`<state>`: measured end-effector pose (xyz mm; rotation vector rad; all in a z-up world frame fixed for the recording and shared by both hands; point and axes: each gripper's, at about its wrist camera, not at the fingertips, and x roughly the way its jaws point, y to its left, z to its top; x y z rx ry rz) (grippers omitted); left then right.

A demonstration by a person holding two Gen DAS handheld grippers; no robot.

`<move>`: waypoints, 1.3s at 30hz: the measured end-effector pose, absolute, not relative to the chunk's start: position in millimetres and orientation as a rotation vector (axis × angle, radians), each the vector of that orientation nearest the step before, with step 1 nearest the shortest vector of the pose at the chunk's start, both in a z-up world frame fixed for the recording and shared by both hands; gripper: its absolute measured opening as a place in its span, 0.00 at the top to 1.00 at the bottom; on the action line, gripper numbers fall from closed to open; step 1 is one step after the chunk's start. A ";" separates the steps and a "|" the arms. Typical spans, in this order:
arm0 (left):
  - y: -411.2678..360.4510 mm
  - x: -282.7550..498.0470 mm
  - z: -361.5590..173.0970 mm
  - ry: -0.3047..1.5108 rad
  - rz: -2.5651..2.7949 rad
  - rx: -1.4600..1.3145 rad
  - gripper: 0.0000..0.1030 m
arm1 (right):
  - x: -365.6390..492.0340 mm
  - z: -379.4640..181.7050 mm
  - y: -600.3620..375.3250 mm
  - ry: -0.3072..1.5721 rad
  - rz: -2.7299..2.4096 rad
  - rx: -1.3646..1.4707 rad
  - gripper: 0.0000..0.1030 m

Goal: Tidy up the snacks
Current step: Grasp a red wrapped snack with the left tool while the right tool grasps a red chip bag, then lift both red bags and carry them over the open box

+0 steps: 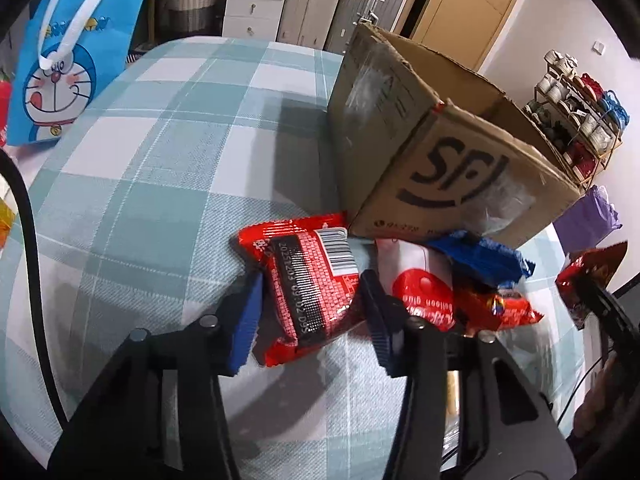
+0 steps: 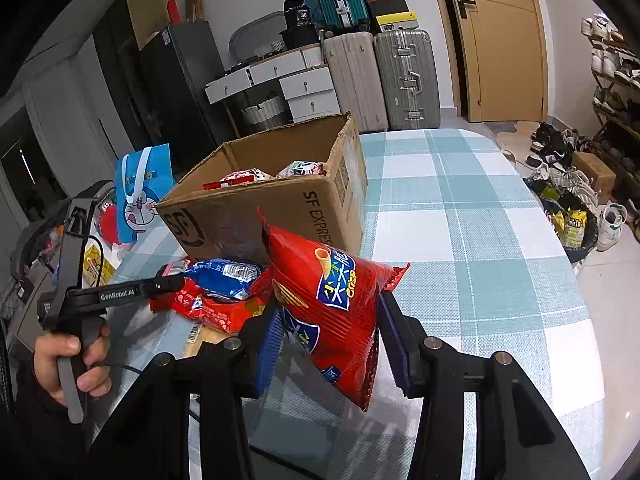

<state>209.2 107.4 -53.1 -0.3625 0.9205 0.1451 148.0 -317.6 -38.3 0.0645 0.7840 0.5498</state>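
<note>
The left gripper [image 1: 312, 312] squeezes a red snack pack [image 1: 310, 284] that lies on the checked tablecloth [image 1: 160, 200], just beside the cardboard box [image 1: 440, 160]. The right gripper [image 2: 326, 344] pinches a red crisp bag [image 2: 332, 304] and holds it up in front of the box. More snacks sit inside. I think the packing step is on: next, each bag must go up over the box wall and drop in.

Bench [image 2: 460, 208] draped in blue-and-white checked cloth.
Resting on it: open cardboard box [image 2: 280, 208] at centre frame, snack packets [image 2: 224, 292] heaped at its base, blue cartoon bag [image 2: 142, 192] at left.
</note>
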 end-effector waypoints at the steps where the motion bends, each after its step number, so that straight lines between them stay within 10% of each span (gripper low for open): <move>1: 106.7 207.2 -52.8 0.918 0.144 -0.361 0.57 | 148.0 -37.9 -317.5 0.783 0.551 0.066 0.55; 39: 74.0 145.3 71.8 0.662 -0.001 -0.314 0.58 | 120.7 36.8 -302.9 0.641 0.640 0.056 0.55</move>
